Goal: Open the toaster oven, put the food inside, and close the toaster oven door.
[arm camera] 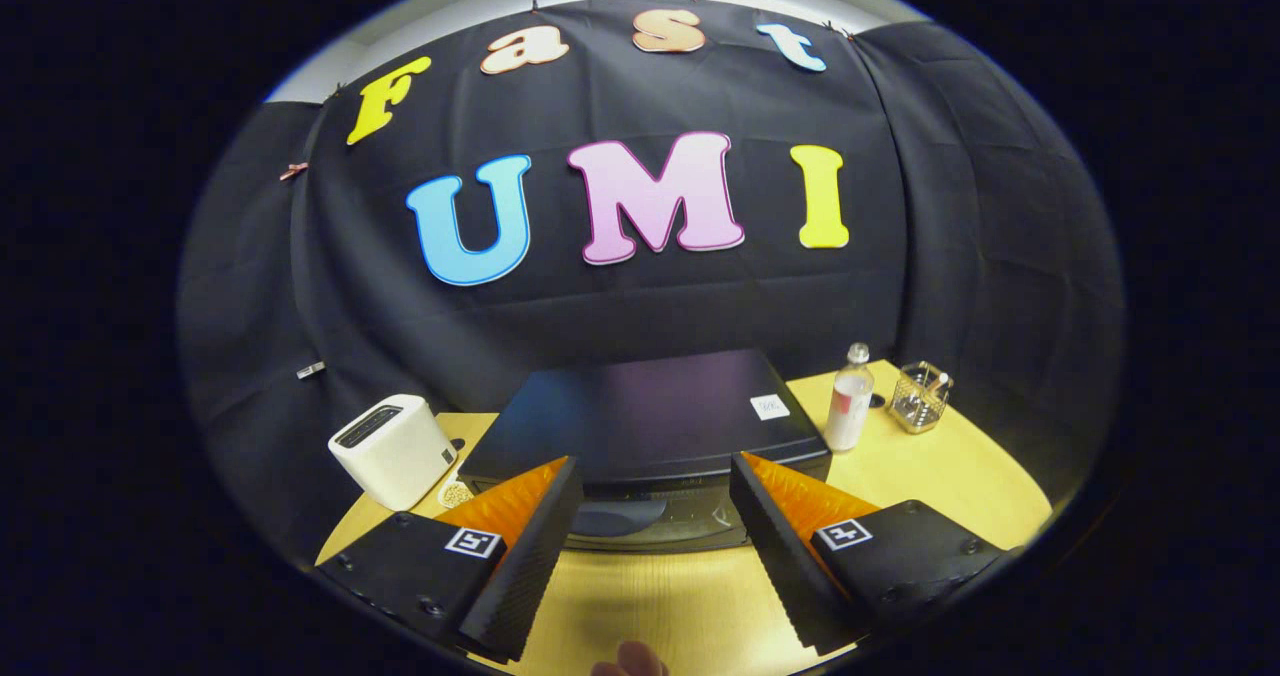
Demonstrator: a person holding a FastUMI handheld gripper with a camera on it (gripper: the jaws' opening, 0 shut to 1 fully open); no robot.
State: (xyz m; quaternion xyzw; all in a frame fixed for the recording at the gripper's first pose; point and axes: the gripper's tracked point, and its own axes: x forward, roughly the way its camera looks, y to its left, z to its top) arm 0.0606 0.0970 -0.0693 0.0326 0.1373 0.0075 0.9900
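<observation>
We see the wooden worktop (pixel 940 476) carrying the black toaster oven (pixel 650 421) dead ahead of our tool (pixel 655 516) — its door faces us, long axis running left to right. The tool's fingers stand wide apart, holding nothing. Far right stands a bottle (pixel 850 401).

Light falls from above: the pale wooden tabletop (pixel 940 476) is bright and evenly lit, with soft shadows. Just ahead of the spread black-and-orange gripper (pixel 655 476), the glossy black toaster oven (pixel 650 416) carries a faint bluish-purple sheen. Fisheye distortion bows the table's edge. The black fingers (pixel 520 576) look sharp; the clear plastic bottle (pixel 850 396) beyond them is slightly soft.
</observation>
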